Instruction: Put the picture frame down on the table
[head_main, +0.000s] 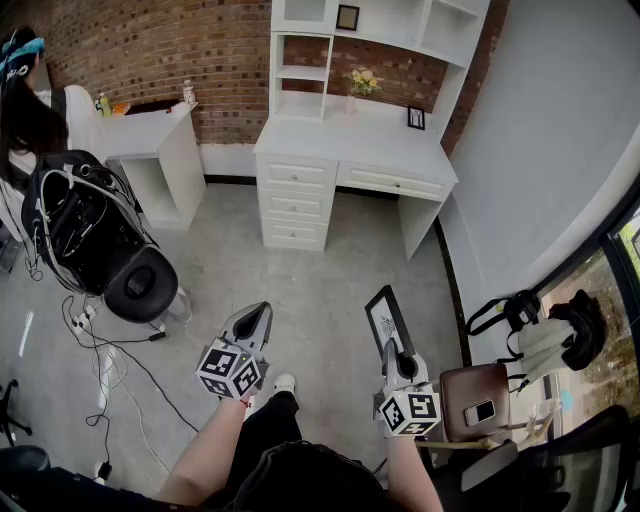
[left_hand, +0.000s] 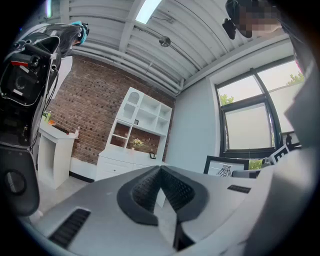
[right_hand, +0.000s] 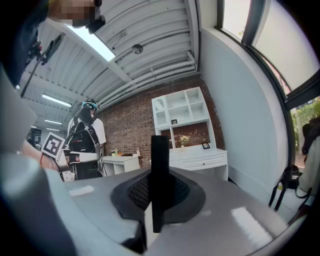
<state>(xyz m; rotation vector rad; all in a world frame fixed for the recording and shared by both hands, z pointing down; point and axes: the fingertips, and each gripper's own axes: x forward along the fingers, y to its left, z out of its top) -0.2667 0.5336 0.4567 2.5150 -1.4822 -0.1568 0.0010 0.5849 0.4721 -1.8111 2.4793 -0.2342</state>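
Picture frame (head_main: 385, 322) pinched edge-on in right gripper (head_main: 394, 354) fingers, left gripper (head_main: 262, 316) fingers pressed together

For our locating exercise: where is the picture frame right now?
Head view, lower right: the picture frame is clamped edge-on in the right gripper, held above the floor, well short of the white desk.

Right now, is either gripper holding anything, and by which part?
The right gripper holds the picture frame, clamped on its black border at the near end. The left gripper is shut and empty.
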